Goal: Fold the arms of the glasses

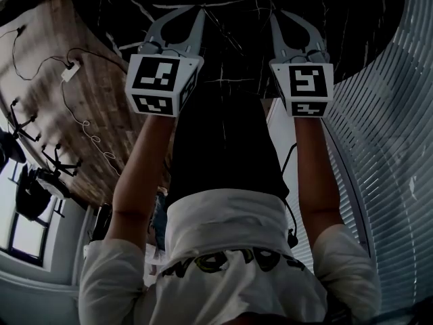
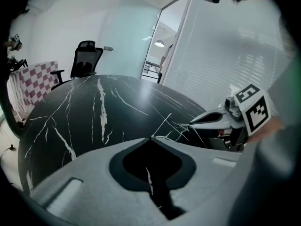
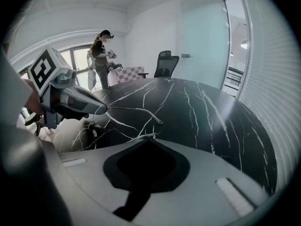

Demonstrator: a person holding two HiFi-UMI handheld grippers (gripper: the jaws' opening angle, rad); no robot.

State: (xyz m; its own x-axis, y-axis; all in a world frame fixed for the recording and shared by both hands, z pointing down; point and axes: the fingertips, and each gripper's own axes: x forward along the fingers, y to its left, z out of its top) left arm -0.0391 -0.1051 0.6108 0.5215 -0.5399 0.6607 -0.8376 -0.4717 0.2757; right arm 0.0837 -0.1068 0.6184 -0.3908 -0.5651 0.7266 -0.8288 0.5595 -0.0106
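We hold both pairs of jaws pinched together at the tips. The left gripper (image 1: 201,10) and right gripper (image 1: 272,16) each seem to nip the thin wire glasses (image 3: 141,110), which span between them over the table (image 3: 211,117). One arm runs long from the left tip toward the right tip. We judge the right gripper is nearer its free end.

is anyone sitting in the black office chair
No, the black office chair has nobody in it and stands behind the far edge of the dark marble table.

Glasses (image 3: 159,121) lenses too faint, can't ID.
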